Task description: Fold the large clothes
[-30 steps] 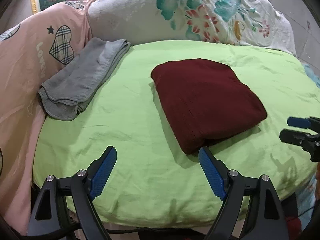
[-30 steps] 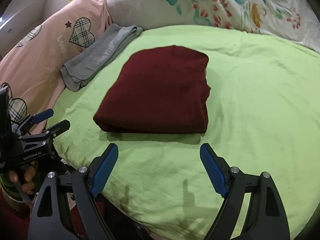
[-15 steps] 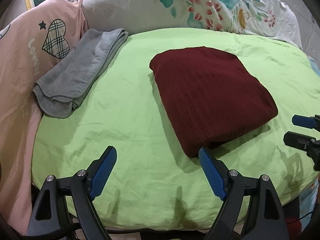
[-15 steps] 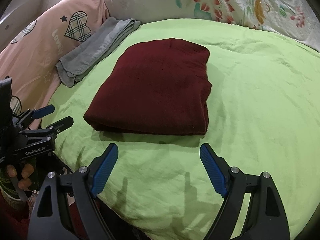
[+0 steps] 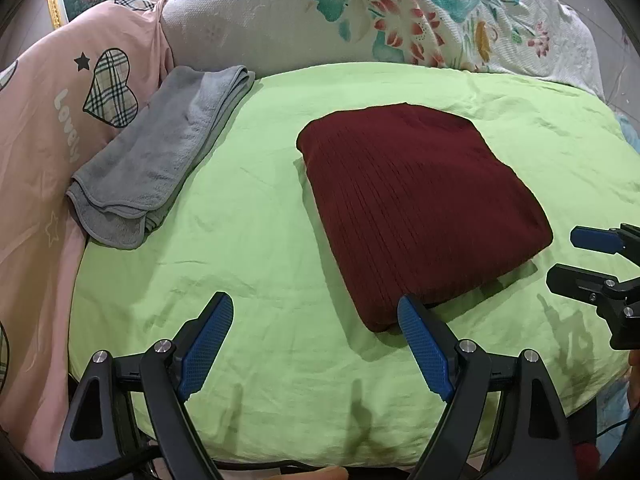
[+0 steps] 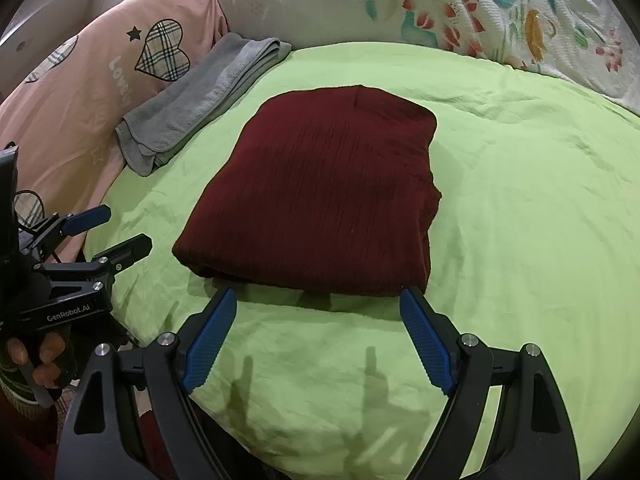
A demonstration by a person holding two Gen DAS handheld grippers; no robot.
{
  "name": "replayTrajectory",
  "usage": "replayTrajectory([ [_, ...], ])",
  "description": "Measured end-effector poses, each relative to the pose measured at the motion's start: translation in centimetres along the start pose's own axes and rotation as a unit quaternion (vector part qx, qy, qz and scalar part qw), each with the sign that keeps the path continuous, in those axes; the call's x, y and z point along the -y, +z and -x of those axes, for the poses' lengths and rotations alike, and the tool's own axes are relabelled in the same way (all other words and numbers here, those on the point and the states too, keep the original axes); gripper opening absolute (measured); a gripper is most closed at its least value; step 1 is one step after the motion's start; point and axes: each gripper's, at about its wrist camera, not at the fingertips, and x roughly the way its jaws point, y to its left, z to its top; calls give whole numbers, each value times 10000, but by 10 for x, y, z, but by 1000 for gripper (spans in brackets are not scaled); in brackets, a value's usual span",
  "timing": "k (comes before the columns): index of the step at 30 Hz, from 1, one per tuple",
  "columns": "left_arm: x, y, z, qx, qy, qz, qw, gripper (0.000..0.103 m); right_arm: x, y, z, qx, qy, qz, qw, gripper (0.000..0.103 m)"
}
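A dark red knitted garment (image 5: pixel 416 204) lies folded into a thick rectangle on the green sheet (image 5: pixel 256 240); it also shows in the right wrist view (image 6: pixel 320 192). My left gripper (image 5: pixel 316 312) is open and empty, its right fingertip at the garment's near corner. My right gripper (image 6: pixel 318 304) is open and empty, just short of the garment's near edge. Each gripper shows in the other's view, the right one (image 5: pixel 576 256) at the far right and the left one (image 6: pixel 108 232) at the left.
A folded grey towel (image 5: pixel 160 160) lies at the sheet's left edge against a pink pillow (image 5: pixel 52 120) with heart prints. A white floral cover (image 5: pixel 400 20) is bunched behind the sheet. The bed's near edge drops off just below the grippers.
Both grippers have moved forward toward the folded red garment, which now looks larger and closer. Both stay open. The garment has not moved.
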Motion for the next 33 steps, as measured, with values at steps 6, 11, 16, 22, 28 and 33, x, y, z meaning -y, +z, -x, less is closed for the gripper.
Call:
replayTrajectory([
  [6, 0, 2, -1, -2, 9, 2, 10000, 85, 1, 4, -2, -4, -14, -12, 10000, 84],
  [11, 1, 2, 0, 32, -20, 31, 10000, 85, 2, 6, -4, -23, -14, -24, 10000, 84],
  [16, 1, 2, 1, 70, 6, 49, 10000, 85, 2, 6, -5, -12, -5, -3, 10000, 84],
  [22, 3, 1, 2, 76, 2, 65, 9999, 85, 1, 5, -5, -29, -28, -10, 10000, 84],
  [28, 4, -2, -2, -1, -78, 29, 10000, 85, -1, 1, -8, -103, -77, -20, 9999, 84],
  [33, 5, -3, -5, -62, -158, 38, 9998, 85, -1, 0, -8, -132, -129, -38, 9998, 84],
])
